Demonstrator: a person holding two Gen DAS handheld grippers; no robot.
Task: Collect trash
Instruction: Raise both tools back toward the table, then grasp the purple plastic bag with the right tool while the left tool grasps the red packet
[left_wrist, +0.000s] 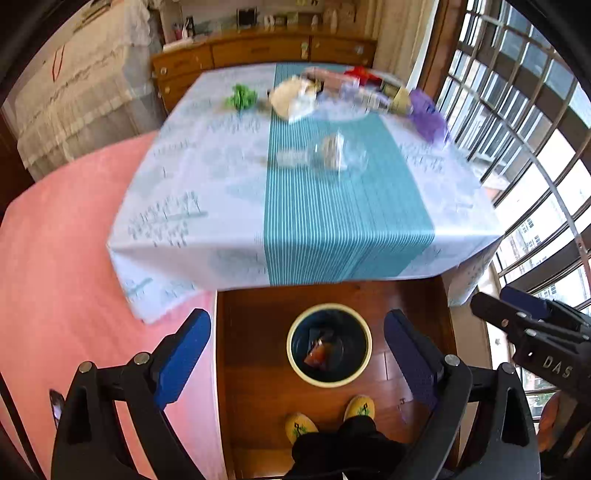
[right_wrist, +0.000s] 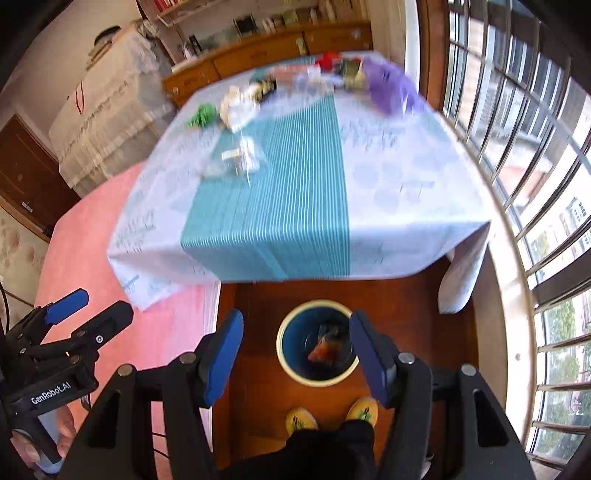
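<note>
A round bin (left_wrist: 328, 345) (right_wrist: 317, 343) with a cream rim and dark blue inside stands on the wooden floor below the table edge. An orange wrapper (left_wrist: 317, 352) (right_wrist: 325, 349) lies in it. My left gripper (left_wrist: 297, 354) is open and empty above the bin. My right gripper (right_wrist: 295, 354) is open and empty above the bin too. On the table (left_wrist: 332, 229) (right_wrist: 277, 221) lie a clear plastic bottle (left_wrist: 325, 155) (right_wrist: 238, 158), a crumpled white paper (left_wrist: 295, 98) (right_wrist: 238, 105), a green scrap (left_wrist: 242, 96) (right_wrist: 202, 115) and a purple bag (left_wrist: 426, 112) (right_wrist: 391, 86).
A pile of mixed items (left_wrist: 354, 83) sits at the table's far edge. A pink bed (left_wrist: 55, 277) lies to the left. Barred windows (left_wrist: 517, 110) run along the right. My feet in yellow slippers (left_wrist: 360, 406) stand by the bin. A wooden dresser (left_wrist: 258, 51) stands behind.
</note>
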